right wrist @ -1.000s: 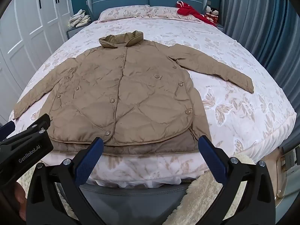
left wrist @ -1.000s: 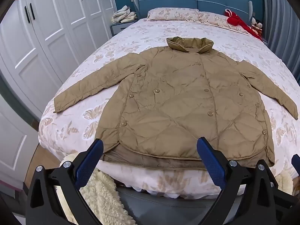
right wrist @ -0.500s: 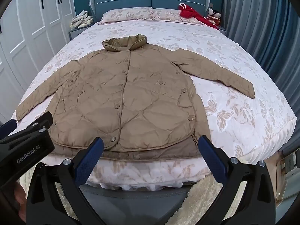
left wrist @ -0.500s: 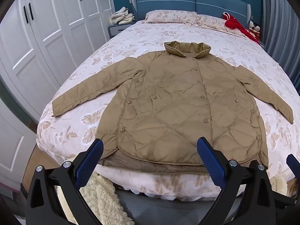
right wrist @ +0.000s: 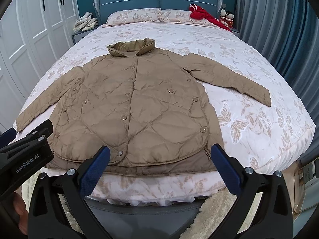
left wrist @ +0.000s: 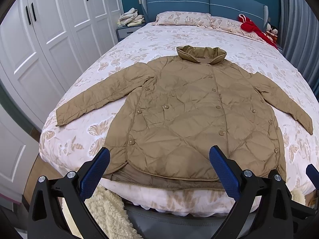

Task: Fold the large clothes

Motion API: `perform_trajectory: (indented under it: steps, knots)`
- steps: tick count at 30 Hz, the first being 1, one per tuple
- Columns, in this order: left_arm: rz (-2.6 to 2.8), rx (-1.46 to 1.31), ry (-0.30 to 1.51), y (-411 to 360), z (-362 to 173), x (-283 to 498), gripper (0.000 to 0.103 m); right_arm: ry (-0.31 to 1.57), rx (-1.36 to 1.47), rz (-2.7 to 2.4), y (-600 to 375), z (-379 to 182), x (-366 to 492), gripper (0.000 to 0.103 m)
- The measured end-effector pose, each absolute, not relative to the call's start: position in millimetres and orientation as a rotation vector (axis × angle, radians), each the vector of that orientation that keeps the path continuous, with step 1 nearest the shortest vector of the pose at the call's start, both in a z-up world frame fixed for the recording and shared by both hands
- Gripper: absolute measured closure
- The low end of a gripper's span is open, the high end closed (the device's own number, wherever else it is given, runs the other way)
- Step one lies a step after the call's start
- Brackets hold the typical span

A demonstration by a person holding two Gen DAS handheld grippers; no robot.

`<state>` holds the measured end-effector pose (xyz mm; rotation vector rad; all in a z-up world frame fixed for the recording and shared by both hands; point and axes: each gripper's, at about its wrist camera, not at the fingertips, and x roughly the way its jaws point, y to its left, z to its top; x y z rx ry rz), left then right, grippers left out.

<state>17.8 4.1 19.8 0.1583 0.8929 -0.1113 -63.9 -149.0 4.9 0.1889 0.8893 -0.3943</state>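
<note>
A tan quilted jacket (left wrist: 189, 115) lies flat and buttoned on the bed, collar toward the headboard, both sleeves spread out to the sides. It also shows in the right wrist view (right wrist: 131, 107). My left gripper (left wrist: 159, 169) is open and empty, held above the jacket's hem at the foot of the bed. My right gripper (right wrist: 160, 168) is open and empty, also above the hem. The left gripper's black body (right wrist: 22, 153) shows at the left edge of the right wrist view.
The bed (left wrist: 159, 37) has a butterfly-print cover, pillows (left wrist: 183, 18) and a red garment (left wrist: 257, 29) by the blue headboard. White wardrobes (left wrist: 49, 29) stand to the left, grey curtains (right wrist: 279, 20) to the right. A fluffy cream rug (left wrist: 107, 213) lies at the bed's foot.
Both grippers have risen and moved slightly forward over the foot of the bed, so the jacket sits lower in view. Both stay open. The jacket has not moved.
</note>
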Motion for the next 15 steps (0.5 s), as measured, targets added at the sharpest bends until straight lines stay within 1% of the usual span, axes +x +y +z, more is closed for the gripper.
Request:
perform_trajectory:
  steps: [15]
  knots:
    - [-0.107,0.155,0.893,6.4,19.1,19.7,0.005,0.892,0.191,-0.394,-146.4,4.1,-61.7,0.005]
